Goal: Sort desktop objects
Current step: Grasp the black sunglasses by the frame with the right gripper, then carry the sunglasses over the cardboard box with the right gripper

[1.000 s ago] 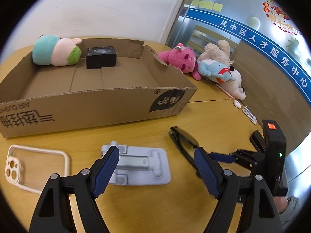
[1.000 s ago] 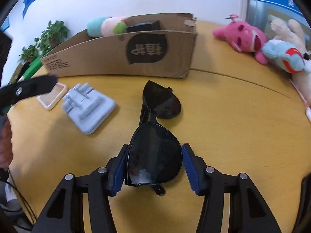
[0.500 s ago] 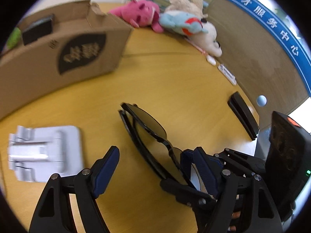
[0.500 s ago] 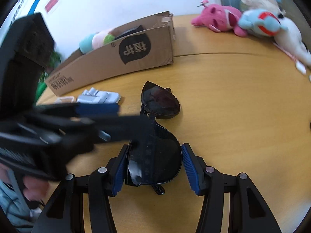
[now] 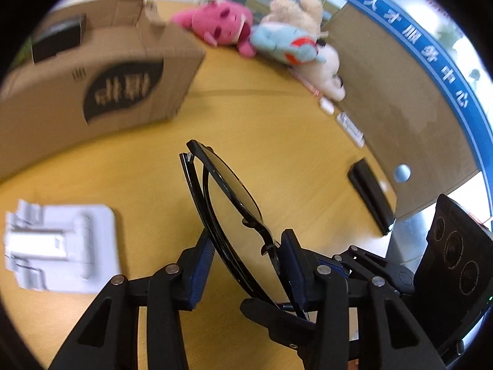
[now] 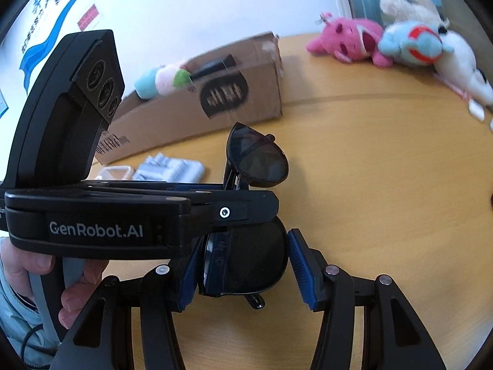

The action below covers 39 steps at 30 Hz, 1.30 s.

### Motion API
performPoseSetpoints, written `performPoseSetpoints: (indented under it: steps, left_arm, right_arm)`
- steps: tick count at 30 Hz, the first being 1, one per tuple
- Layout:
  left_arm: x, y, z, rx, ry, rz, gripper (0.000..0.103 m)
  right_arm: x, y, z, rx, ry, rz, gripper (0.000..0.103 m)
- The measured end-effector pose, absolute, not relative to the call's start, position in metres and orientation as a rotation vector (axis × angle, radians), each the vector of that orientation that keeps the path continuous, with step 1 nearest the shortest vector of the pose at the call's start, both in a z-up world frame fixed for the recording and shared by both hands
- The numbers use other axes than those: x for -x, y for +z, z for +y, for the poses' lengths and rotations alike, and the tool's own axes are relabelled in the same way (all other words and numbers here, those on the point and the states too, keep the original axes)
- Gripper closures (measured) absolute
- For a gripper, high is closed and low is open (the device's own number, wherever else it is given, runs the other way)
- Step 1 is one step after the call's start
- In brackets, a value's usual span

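The yellow wooden table carries everything; toward its far edge lies the open cardboard box, which I take to be the sorting bin, already holding a black case and a pastel plush. Three more plush toys lie along the table's far right edge. The sunglasses sit out in the middle of the table, just off the surface as far as I can judge, folded, one lens clamped between the pads of the right gripper at a half-wide span. The left gripper is closing around the bridge and folded arms; its near pad looks to touch the frame, the far one is harder to read.

To do this well, I would finish the left squeeze gently on the frame rather than the lens, keep the right grip steady until the left is sure, then free one side before carrying the glasses to the box, so the two hands do not twist the hinge.

The grey phone stand and clear phone case wait near the table's left side. The stand is blurred; the left gripper's body hides the bridge in the right view; the box's inside is mostly cut off; a dark bar near the right edge I cannot identify.
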<state>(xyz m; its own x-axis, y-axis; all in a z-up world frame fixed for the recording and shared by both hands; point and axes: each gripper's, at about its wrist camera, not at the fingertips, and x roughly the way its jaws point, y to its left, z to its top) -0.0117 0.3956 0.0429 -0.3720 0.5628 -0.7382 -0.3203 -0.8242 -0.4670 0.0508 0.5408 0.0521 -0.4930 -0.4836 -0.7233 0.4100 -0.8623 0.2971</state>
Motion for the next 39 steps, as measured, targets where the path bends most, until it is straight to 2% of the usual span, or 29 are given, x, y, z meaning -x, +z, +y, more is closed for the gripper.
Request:
performPoseSetpoints:
  steps: [14,21,30,39]
  left_arm:
    - [0.061,0.176,0.318,1.013,2.412,-0.285,0.062]
    - [0.083,0.206,0.253,0.971,2.516,-0.323,0.063]
    - [0.111,0.190,0.139,1.102,2.574,-0.382,0.063]
    - [0.164,0.115,0.051,1.387,2.471,-0.584,0.063]
  right_arm:
    - [0.000,0.172,0.466,-0.799,-2.409,0.029,0.051]
    - [0.036,0.210,0.397,-0.700,-2.335,0.078,0.051]
    - [0.081,0.196,0.284,-0.769,-2.175,0.019,0.051]
    - [0.139,0.129,0.177,-1.053,-2.041,-0.020,0.051]
